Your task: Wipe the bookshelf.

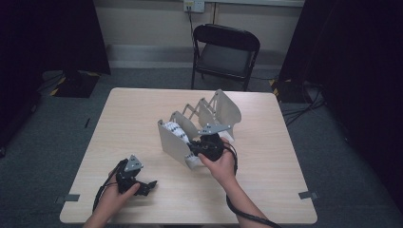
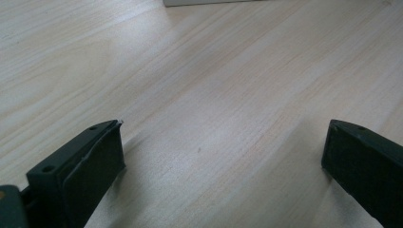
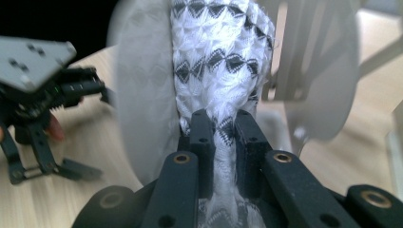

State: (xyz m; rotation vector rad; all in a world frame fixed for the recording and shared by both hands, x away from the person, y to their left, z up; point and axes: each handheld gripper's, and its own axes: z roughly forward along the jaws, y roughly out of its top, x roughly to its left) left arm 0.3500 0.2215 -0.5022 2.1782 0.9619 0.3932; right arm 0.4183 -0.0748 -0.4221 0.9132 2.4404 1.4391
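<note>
Two hand-held grippers, one cloth in the rack

One patterned cloth (image 3: 218,61), white with black diamond marks, stands between two grey plates of an accordion rack (image 1: 173,142) near the middle of the desk (image 1: 133,118). Right hand-held gripper (image 3: 223,126) is clamped on it: in the right gripper view both black jaws pinch a bunched fold of the fabric, pads pressed into it from either side. Cloth rises above the jaws and hangs below them, sitting against the pale plate on its left.

Step in hand, as I judge it: drawing the cloth out of its slot, or seating it there. Frames alone do not settle which. Either way the next move calls for a straight line along the slot so the fabric does not snag on a plate edge, and for a steady pinch, since a loose weave can slip.

Pose, high view: right hand (image 1: 219,164) reaches in from the near side, wrist bent, gripper body pointing away from the person into the near end of the rack, grey top plate up. Cable trails back along the forearm.

Left hand-held gripper (image 1: 135,183) rests low at the near left corner of the desk, well apart from the rack. Its jaws stand wide with bare wood between them, holding nothing.
</note>
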